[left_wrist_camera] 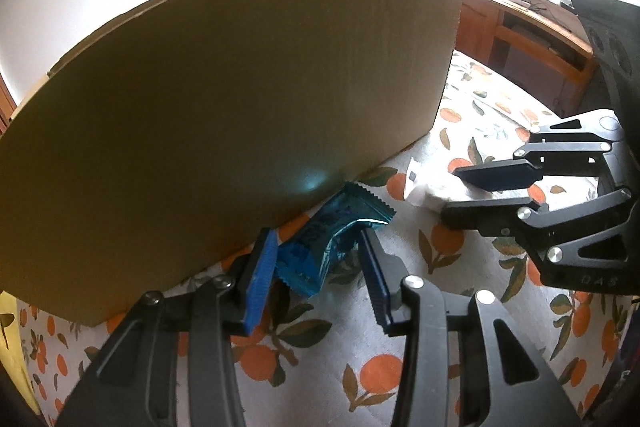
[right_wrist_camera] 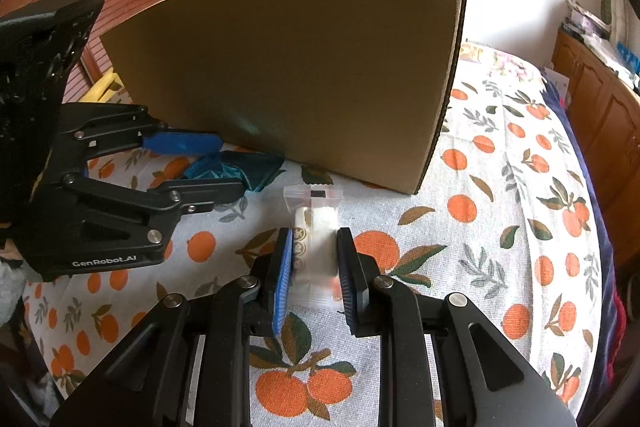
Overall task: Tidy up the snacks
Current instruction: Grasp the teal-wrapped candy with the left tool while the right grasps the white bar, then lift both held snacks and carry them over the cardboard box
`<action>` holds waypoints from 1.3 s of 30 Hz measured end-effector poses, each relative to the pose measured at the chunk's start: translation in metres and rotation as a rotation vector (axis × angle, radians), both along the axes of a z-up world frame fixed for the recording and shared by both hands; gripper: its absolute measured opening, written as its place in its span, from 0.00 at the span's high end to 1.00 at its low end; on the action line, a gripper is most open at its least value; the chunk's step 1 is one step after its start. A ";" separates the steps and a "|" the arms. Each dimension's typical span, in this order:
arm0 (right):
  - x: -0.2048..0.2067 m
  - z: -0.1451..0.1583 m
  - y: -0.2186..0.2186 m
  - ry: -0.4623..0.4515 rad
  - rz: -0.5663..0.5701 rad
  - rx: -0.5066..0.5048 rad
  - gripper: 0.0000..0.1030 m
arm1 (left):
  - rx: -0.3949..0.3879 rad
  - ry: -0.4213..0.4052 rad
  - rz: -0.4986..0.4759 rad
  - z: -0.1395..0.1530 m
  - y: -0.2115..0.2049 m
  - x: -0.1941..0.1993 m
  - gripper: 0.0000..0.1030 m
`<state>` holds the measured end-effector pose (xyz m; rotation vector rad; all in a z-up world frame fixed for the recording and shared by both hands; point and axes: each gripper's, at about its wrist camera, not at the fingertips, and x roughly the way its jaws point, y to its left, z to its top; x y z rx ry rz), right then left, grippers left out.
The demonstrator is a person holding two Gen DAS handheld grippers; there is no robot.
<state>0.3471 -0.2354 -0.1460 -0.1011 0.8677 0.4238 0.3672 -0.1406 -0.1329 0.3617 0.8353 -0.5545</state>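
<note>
Jaws of the left gripper [left_wrist_camera: 320,263] and right gripper [right_wrist_camera: 314,267] stand apart around the blue packet [left_wrist_camera: 320,247] and white packet [right_wrist_camera: 316,243] before the cardboard box [right_wrist_camera: 300,67]; slick wrappers could squirt free.

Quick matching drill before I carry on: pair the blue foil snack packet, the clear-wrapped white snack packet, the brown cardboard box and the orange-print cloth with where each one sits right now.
Things:
1. blue foil snack packet
2. clear-wrapped white snack packet
3. brown cardboard box
4. orange-print cloth

Places:
A. stands upright behind both packets
B. between the fingers of the right tool
C. spread under everything
D. between the fingers of the left tool, close against the box

Pairs: 1-D, 2-B, 3-A, 4-C
</note>
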 end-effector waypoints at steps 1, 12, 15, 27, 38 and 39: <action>0.000 0.000 0.000 0.001 0.000 0.002 0.80 | -0.004 0.002 -0.003 -0.001 -0.001 0.000 0.58; 0.002 0.000 -0.006 0.002 -0.003 0.009 0.80 | -0.016 0.020 -0.015 0.002 0.005 -0.013 0.81; 0.002 0.000 -0.007 0.000 -0.005 0.006 0.80 | -0.017 0.013 -0.003 0.002 0.008 -0.020 0.82; 0.000 0.000 -0.007 -0.006 -0.024 -0.009 0.80 | -0.108 -0.029 0.059 0.032 0.041 -0.054 0.82; 0.002 0.001 -0.010 0.009 -0.017 0.008 0.81 | -0.166 -0.061 0.080 0.058 0.059 -0.078 0.81; 0.001 0.001 -0.011 0.006 -0.016 -0.008 0.81 | -0.166 -0.069 0.080 0.060 0.060 -0.081 0.81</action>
